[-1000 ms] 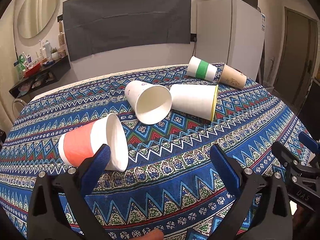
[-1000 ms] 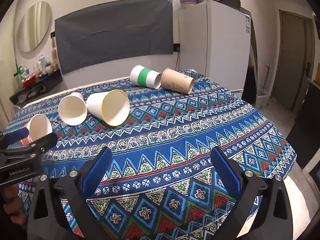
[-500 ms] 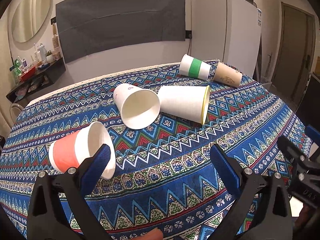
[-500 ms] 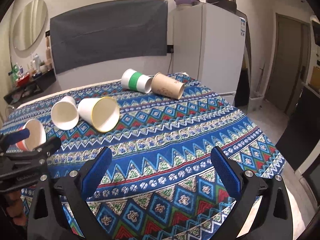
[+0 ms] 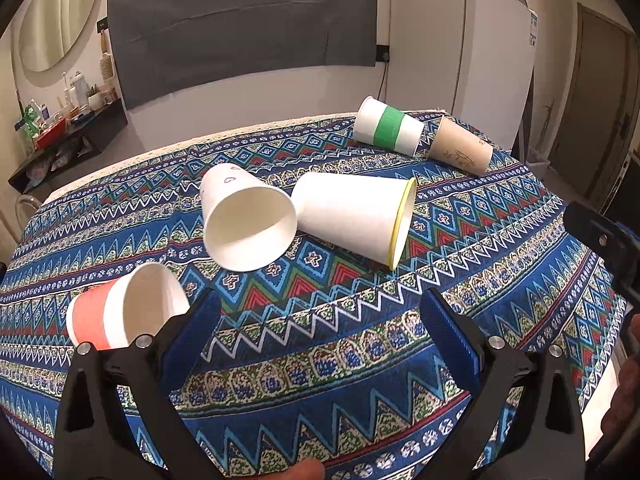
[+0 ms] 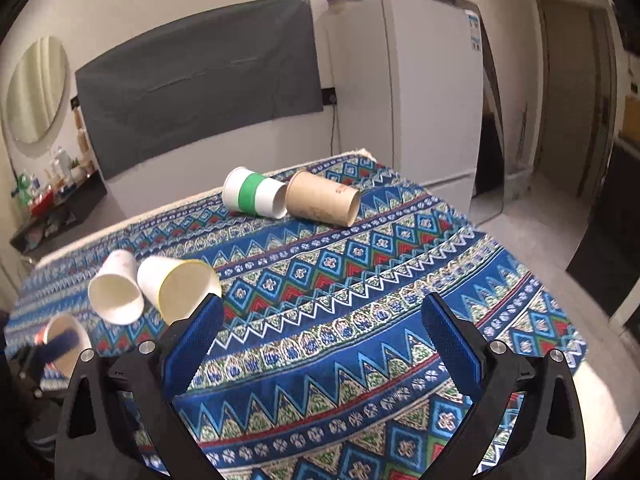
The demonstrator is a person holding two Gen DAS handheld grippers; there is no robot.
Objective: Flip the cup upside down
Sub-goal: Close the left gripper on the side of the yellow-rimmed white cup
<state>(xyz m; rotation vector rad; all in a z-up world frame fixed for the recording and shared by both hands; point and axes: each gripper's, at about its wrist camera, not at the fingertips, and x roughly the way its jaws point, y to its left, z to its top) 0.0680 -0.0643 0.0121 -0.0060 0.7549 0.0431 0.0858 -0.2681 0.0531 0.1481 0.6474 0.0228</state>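
Several paper cups lie on their sides on a table with a blue patterned cloth. A red-banded cup lies nearest, just left of my left gripper, which is open and empty. A plain white cup and a yellow-rimmed cup lie mid-table. A green-banded cup and a brown cup lie at the far right. My right gripper is open and empty above the cloth, with the green-banded cup and brown cup ahead.
A white fridge stands behind the table's far right corner. A dark cloth hangs on the back wall. A shelf with bottles is at the far left. The table's right edge drops to the floor.
Both grippers have pulled back and risen a little. The cups appear smaller and farther in both views. No cup has moved.
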